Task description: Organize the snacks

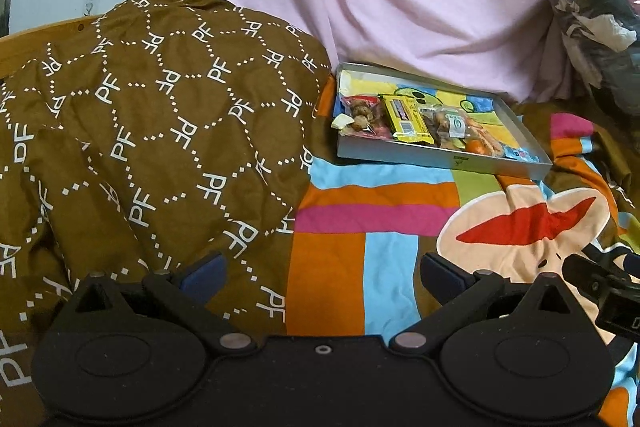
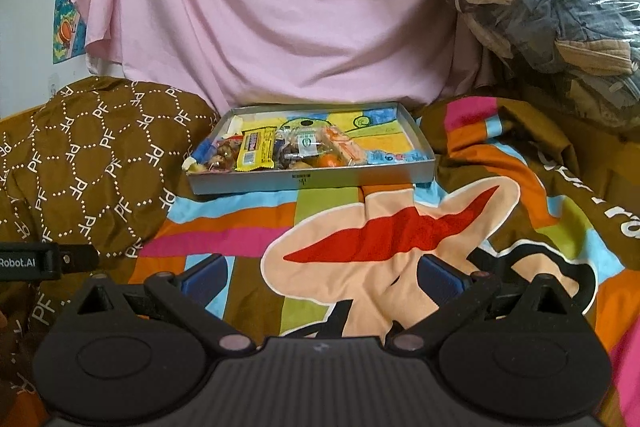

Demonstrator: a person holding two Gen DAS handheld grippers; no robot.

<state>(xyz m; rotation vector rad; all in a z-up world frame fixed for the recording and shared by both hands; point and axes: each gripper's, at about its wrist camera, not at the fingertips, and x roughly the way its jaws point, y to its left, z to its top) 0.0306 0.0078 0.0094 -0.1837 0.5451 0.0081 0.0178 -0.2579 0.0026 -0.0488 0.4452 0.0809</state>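
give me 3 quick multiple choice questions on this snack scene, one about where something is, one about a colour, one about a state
1. Where do the snacks lie?
A. in the grey tray
B. on the brown quilt
C. on the floor

2. What colour is the snack packet beside the clear bag of snacks?
A. green
B. yellow
C. black

3. How does the left gripper stand?
A. shut on a packet
B. shut on nothing
C. open, holding nothing

Answers:
1. A, the packets sit in a row along the near wall of the tray on the patterned bedspread.
2. B, its wrapper is bright yellow with a dark label.
3. C, its blue pads are wide apart with only cloth showing between them; the right gripper stands likewise.
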